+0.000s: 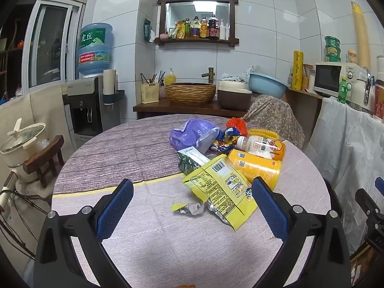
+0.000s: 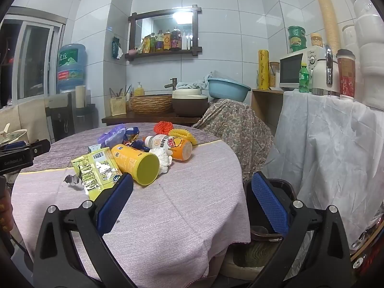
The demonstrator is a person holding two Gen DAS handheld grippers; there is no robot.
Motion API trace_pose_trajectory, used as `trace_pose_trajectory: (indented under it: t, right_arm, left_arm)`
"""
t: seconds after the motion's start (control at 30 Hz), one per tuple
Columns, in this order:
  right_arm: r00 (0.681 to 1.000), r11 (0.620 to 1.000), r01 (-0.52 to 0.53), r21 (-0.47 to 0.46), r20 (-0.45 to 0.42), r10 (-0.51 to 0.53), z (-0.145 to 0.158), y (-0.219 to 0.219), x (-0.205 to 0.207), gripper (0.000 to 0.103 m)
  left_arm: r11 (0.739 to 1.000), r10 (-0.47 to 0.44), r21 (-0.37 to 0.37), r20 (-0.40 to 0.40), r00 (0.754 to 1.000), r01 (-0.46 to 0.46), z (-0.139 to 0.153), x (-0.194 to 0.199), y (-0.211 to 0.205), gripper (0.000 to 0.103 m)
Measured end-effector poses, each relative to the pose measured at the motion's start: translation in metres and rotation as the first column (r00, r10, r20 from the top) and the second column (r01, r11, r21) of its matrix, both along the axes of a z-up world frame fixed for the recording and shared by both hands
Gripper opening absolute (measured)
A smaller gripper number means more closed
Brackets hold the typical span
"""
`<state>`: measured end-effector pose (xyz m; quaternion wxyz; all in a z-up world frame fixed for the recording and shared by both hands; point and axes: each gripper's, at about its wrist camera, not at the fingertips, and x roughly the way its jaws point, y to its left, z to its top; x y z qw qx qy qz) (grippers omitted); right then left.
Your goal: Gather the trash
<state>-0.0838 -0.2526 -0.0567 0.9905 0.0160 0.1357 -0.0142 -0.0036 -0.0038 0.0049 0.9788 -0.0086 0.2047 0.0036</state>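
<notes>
Yellow snack bag (image 1: pixel 219 187): lies flat at the near edge of the trash pile on the round surface (image 1: pixel 168 244), long axis running from the pile toward the left tool's right finger; a torn foil scrap (image 1: pixel 192 208) lies just beside its near end.
Orange canister (image 2: pixel 135 164): on its side, long axis slanting, yellow-green base facing the right tool.
Juice bottle (image 2: pixel 169 145): lying down behind the canister, white cap pointing left in the right wrist view.
Rest of pile: purple bag (image 1: pixel 192 136), green carton (image 1: pixel 190 159), blue-gold wrapper (image 1: pixel 225 139), orange and yellow mesh pieces, white crumpled tissue (image 2: pixel 163 159), all touching or overlapping.
Left tool (image 1: pixel 192 206): fingers wide apart, nothing between the pads, low over the cloth just before the bag.
Right tool (image 2: pixel 192 199): fingers wide apart, empty, near the surface's right edge.
Open room: bare cloth in front of the pile.
Around: dark bin (image 2: pixel 276 216) beside the surface's right edge, draped chair behind, covered counter to the right.
</notes>
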Motion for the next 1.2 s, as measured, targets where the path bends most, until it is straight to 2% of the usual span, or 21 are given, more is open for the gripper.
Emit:
trace_pose_trajectory:
  t: [0.7, 0.73, 1.2]
  right_arm:
    - [1.000, 1.000, -0.001, 0.001, -0.001, 0.001, 0.000, 0.000, -0.001, 0.098]
    - [1.000, 1.000, -0.001, 0.001, -0.002, 0.001, 0.000, 0.000, -0.001, 0.098]
    - [1.000, 1.000, -0.001, 0.000, -0.002, 0.001, -0.001, 0.001, 0.000, 0.098]
  left_arm:
    - [1.000, -0.002, 0.000, -0.002, 1.000, 0.002, 0.008, -0.005, -0.007, 0.098]
    - [1.000, -0.002, 0.000, 0.000, 1.000, 0.002, 0.000, 0.000, 0.000, 0.098]
    - [1.000, -0.002, 0.002, -0.001, 1.000, 0.002, -0.003, 0.002, 0.002, 0.098]
